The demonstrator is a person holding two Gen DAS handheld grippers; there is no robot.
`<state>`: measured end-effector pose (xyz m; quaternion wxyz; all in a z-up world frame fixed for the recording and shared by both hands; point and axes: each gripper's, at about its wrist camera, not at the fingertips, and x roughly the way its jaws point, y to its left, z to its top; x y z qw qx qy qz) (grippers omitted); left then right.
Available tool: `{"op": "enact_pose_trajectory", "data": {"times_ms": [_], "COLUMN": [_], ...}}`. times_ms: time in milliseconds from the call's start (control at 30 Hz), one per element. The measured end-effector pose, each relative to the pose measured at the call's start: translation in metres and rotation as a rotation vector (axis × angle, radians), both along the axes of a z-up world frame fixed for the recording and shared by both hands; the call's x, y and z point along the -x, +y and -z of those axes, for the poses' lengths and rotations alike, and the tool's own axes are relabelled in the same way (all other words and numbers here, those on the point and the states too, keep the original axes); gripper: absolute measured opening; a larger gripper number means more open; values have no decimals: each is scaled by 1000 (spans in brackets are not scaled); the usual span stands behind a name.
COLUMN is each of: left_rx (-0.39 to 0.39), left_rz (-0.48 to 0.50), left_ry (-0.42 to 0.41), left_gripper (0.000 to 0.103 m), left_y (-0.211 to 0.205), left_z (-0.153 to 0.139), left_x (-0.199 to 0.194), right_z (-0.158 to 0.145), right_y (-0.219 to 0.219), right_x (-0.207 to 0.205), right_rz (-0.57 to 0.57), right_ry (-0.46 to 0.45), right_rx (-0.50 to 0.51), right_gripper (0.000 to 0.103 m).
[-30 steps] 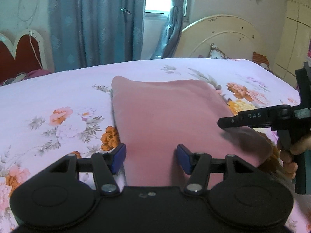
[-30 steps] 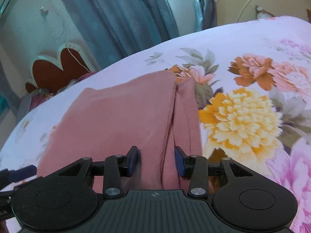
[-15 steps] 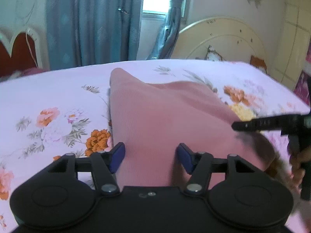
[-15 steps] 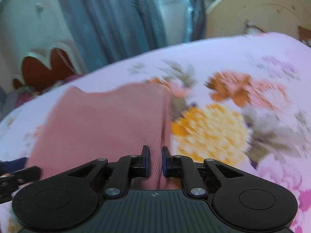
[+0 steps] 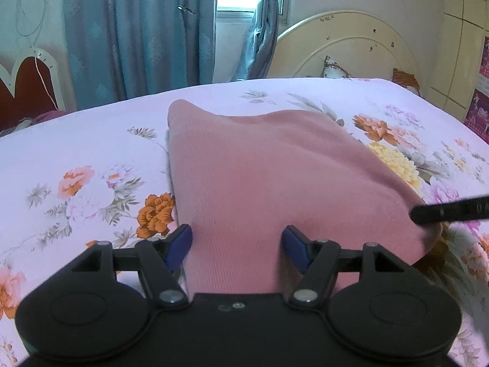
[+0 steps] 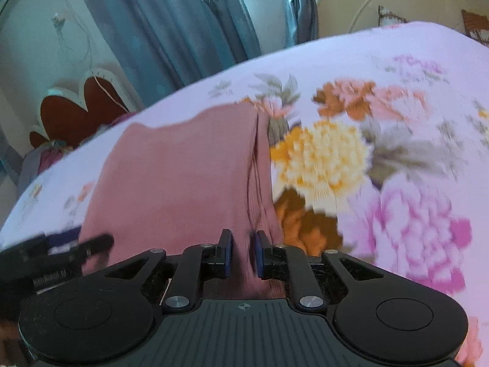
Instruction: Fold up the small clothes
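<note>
A pink garment (image 5: 262,168) is lying on the bed (image 5: 76,140), on the flowered sheet, its far edge pointing toward the cream headboard (image 5: 345,46) and its near part reaching under both tools. The left gripper (image 5: 237,246) is hovering over the near left part of the cloth with its jaws wide and still opening; the fabric is passing between them, but the blue pads are standing clear of it. The right gripper (image 6: 243,252) is working at the garment's right edge, where a fold line is running lengthwise; its jaws are narrow and are pinching a ridge of the pink cloth. Blue curtains (image 5: 137,30) are hanging beyond the bed's far edge.
</note>
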<state>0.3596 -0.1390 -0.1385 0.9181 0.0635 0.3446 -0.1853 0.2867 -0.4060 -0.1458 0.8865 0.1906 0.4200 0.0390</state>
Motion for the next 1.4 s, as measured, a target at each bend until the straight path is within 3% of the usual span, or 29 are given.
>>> {"op": "enact_pose_trajectory", "data": {"times_ms": [200,233,300,400,500,567,600,633,767,933,1067,1100,1133,1233,1333,1400], "left_rx": [-7,-5,10,-14,-8,35,60,75,93,93,94,96,103,114,114,104], "left_rz": [3,3,6,12,24,12,-1,-12,-32,-70,-90,-93,-96,-98,-100,-92], "left_ry": [-1,0,5,4,12,21,16,8,-11,-13,-6,-2,9,29,21,21], "left_gripper": [65,65,65,67,66,65,65,65,63,51,51,51,51,52,52,54], "left_y": [-1,-2,-2,-7,-3,5,9,12,14,13,12,12,12,11,10,8], "left_z": [0,-1,-4,0,-5,-15,-21,-27,-37,-31,-23,-21,-18,-10,-1,6], "left_x": [0,1,1,0,-1,-6,-9,-12,-39,-80,-107,-113,-119,-130,-128,-125], "right_z": [1,-2,-12,5,-6,-19,-25,-31,-36,-18,2,7,11,19,14,29], "right_y": [4,6,5,9,6,2,2,2,-2,0,3,3,3,5,-1,-8], "right_x": [0,1,3,-4,-7,-5,-5,-6,-37,-94,-129,-138,-144,-149,-139,-141], "right_rz": [-31,-40,-23,-76,-79,-56,-44,-37,7,-1,9,14,12,12,64,67], "right_ry": [22,9,-28,54,46,0,-37,-72,-126,-91,-54,-44,-34,-39,-108,-44], "right_rx": [21,48,132,156,149,149,163,171,166,134,109,98,89,105,170,171], "right_gripper": [14,4,4,5,5,21,42,54,54,46,46,38,21,14,6,6]}}
